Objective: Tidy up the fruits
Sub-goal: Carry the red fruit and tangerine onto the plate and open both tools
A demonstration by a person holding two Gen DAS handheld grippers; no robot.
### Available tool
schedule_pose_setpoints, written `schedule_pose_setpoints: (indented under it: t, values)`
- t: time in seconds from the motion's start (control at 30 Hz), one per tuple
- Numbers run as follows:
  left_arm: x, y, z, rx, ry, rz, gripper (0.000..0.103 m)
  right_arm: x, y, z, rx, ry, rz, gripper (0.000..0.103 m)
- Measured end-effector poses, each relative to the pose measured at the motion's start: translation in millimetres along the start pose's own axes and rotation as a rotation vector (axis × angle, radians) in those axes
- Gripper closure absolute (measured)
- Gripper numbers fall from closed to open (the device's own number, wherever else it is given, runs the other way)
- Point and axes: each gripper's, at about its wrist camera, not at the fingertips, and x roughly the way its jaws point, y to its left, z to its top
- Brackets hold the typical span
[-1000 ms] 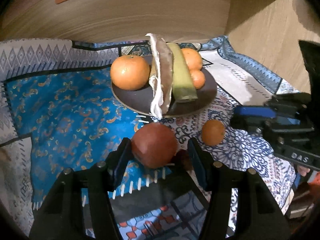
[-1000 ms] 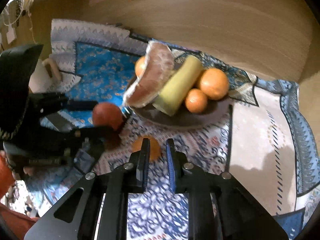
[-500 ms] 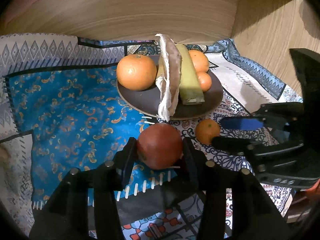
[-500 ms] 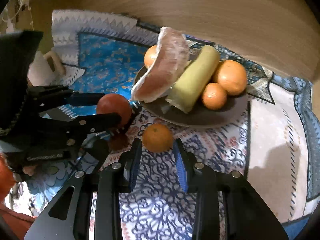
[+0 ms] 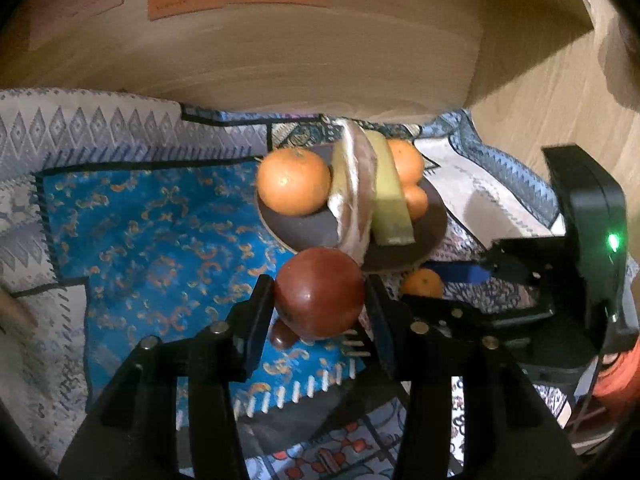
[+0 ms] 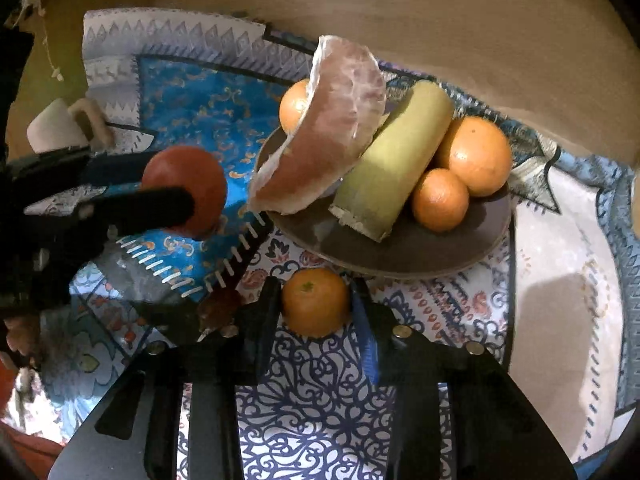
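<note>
A dark plate holds three oranges, a peeled citrus wedge and a green-yellow cut stalk. My left gripper is shut on a red apple and holds it just above the blue cloth, in front of the plate. From the right wrist view the apple sits left of the plate. A small orange lies on the patterned cloth below the plate's rim. My right gripper straddles it with its jaws opening, the pads close on both sides. The left wrist view shows that orange too.
A wooden wall curves behind the plate. A white mug stands at the far left on the cloth. A small dark brown thing lies on the cloth under the apple. Bare pale cloth stretches right of the plate.
The left jaws closed onto the red apple and raised it slightly. The right gripper moved forward to the small orange, and its shut jaws spread to either side of it.
</note>
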Motion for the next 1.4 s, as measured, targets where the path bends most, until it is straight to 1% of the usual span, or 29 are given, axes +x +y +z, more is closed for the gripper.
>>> schedule_pose_setpoints:
  t: [0.13, 0.27, 0.43, 0.6, 0.7, 0.83, 1.0, 1.1, 1.27, 1.33, 1.4]
  values:
    - [3, 7, 11, -0.014, -0.009, 0.014, 0.057, -12, -2, 1, 0.002, -0.032, -0.003, 0.071]
    - [9, 10, 23, -0.013, -0.014, 0.022, 0.057, -28, -14, 4, 0.022, -0.072, -0.016, 0.071]
    - [24, 10, 35, -0.017, -0.004, 0.024, 0.057, -46, -34, 6, 0.054, -0.116, -0.071, 0.071]
    - [36, 10, 42, -0.031, 0.005, 0.014, 0.057, -53, -55, 11, 0.086, -0.133, -0.119, 0.071]
    - [40, 7, 42, -0.033, 0.012, 0.008, 0.057, -51, -63, 15, 0.090, -0.135, -0.144, 0.071]
    - [47, 7, 41, -0.034, 0.027, 0.004, 0.057, -38, -75, 23, 0.104, -0.119, -0.170, 0.071]
    - [51, 6, 41, -0.029, 0.037, 0.008, 0.057, -22, -85, 28, 0.129, -0.092, -0.152, 0.071]
    - [52, 6, 42, -0.023, 0.041, 0.010, 0.057, -15, -89, 30, 0.138, -0.083, -0.157, 0.070]
    - [53, 6, 42, -0.014, 0.044, 0.013, 0.056, -10, -94, 31, 0.161, -0.065, -0.140, 0.070]
    - [53, 5, 42, -0.008, 0.042, 0.018, 0.055, -11, -94, 31, 0.160, -0.063, -0.148, 0.069]
    - [52, 5, 42, -0.004, 0.043, 0.024, 0.055, -12, -93, 31, 0.154, -0.067, -0.166, 0.060]
